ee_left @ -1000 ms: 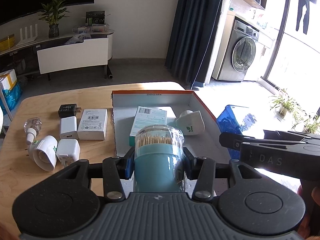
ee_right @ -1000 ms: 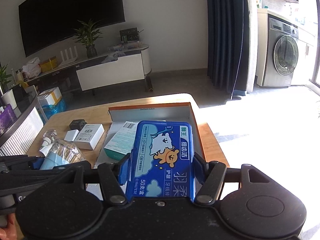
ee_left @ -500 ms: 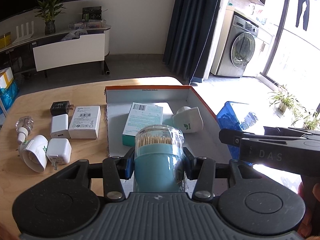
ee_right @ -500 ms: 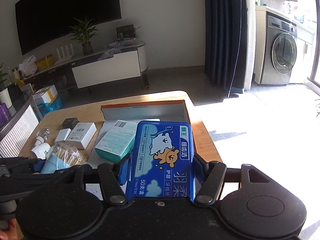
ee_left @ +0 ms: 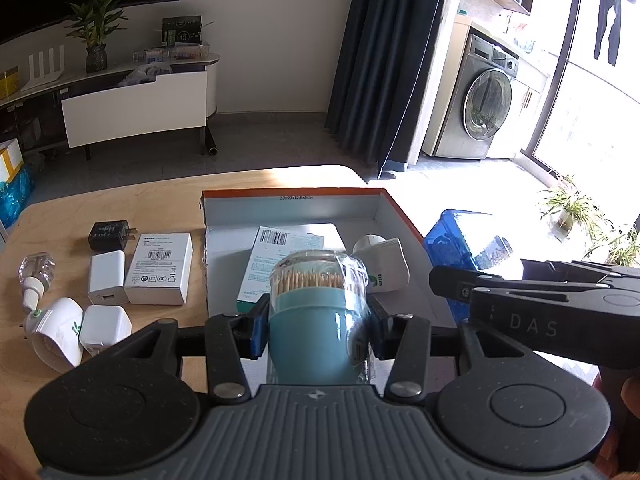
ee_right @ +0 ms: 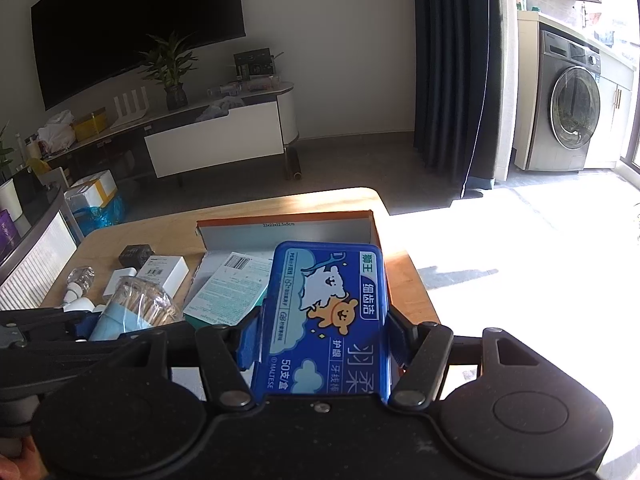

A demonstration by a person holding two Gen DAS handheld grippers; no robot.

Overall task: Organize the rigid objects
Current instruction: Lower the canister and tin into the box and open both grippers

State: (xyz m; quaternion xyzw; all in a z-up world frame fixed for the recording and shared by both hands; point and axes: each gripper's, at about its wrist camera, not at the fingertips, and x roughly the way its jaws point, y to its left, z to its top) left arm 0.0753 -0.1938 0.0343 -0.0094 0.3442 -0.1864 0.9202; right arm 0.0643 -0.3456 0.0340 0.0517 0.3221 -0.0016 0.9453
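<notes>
the left gripper [ee_left: 318, 320] is clamped on a teal toothpick jar [ee_left: 318, 312], the right gripper [ee_right: 320, 336] on a blue dental floss-pick box [ee_right: 326, 316], both carried above the orange-rimmed cardboard box [ee_left: 296, 204], probably to be packed beside the mint carton [ee_left: 272, 256]. chargers [ee_left: 107, 276] wait left of it.

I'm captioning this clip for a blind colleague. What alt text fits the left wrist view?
The left gripper holds a light blue toothpick jar with a clear lid above an open orange-edged cardboard box on a wooden table. The box contains a teal-and-white flat carton and a white plug-in device; white chargers and a small white box lie left of it.
</notes>
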